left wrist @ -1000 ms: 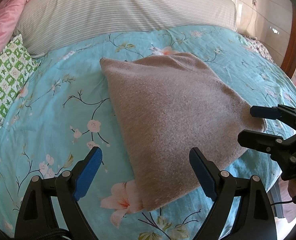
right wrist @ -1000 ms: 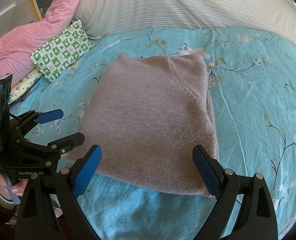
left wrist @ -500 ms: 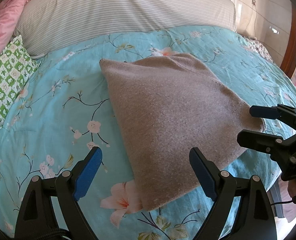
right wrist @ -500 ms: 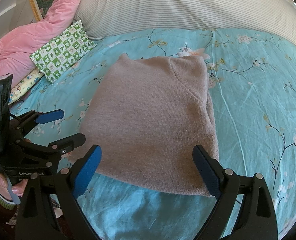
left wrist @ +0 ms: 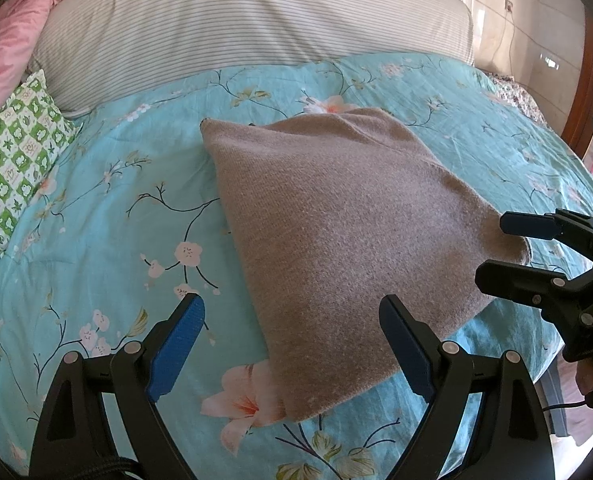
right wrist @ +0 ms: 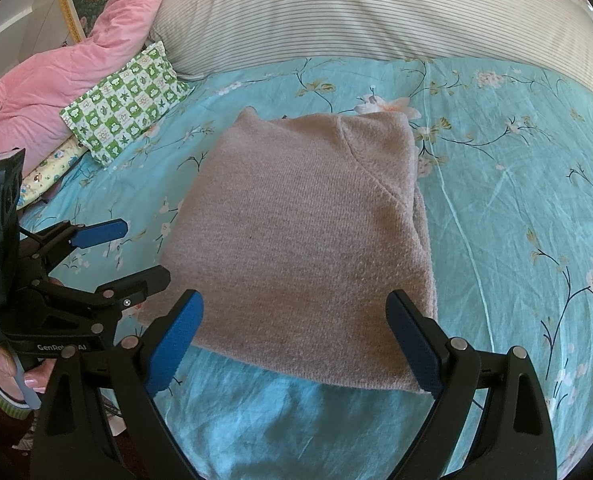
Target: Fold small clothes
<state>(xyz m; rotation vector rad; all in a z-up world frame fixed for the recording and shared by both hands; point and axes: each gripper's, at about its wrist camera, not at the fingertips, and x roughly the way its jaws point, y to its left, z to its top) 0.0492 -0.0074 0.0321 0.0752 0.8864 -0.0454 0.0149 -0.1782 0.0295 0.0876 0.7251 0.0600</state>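
A beige knitted garment lies folded into a rough rectangle on the teal floral bedspread; it also shows in the right wrist view. My left gripper is open and empty, held just short of the garment's near left corner. My right gripper is open and empty, held above the garment's near edge. Each gripper shows in the other's view, the right one by the garment's right corner and the left one by its left edge, both open.
A striped bolster runs along the far side of the bed. A green checked pillow and a pink quilt lie at the far left. The bed's edge and a wooden frame are at the right.
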